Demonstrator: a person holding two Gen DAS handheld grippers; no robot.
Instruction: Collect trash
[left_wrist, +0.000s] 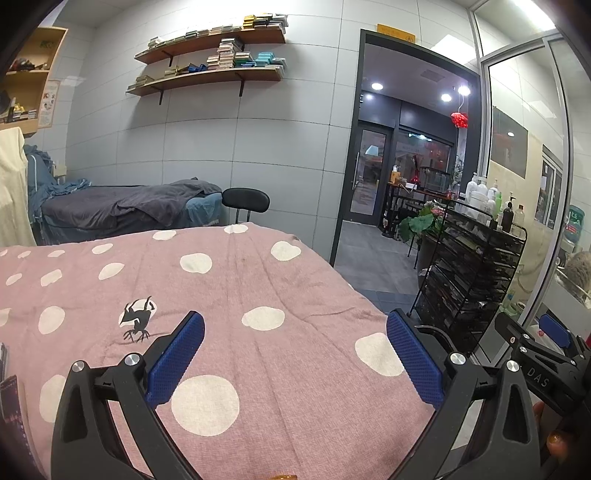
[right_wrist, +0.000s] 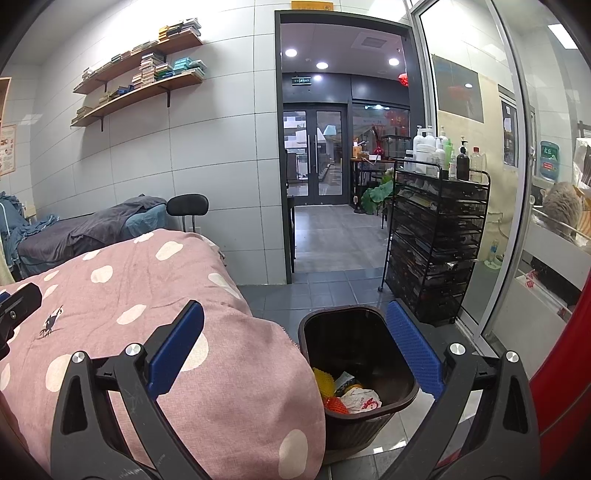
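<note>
A dark brown waste bin (right_wrist: 402, 391) stands on the floor at the corner of the bed, seen in the right wrist view. Inside it lie a crumpled white wrapper (right_wrist: 360, 398), a yellow mesh piece (right_wrist: 322, 380) and a red one (right_wrist: 335, 405). My right gripper (right_wrist: 295, 350) hangs open above the bin's left rim and the bed corner, holding nothing. My left gripper (left_wrist: 295, 354) is open over the pink spotted blanket (left_wrist: 236, 295), with nothing between its fingers. The right gripper (left_wrist: 546, 343) also shows at the far right of the left wrist view.
A black wire trolley (right_wrist: 436, 240) with bottles on top stands right of the bin, against a glass partition (right_wrist: 517, 184). An open doorway (right_wrist: 325, 166) lies ahead. A second bed with grey covers (left_wrist: 125, 210) and a black stool (left_wrist: 245, 201) sit behind.
</note>
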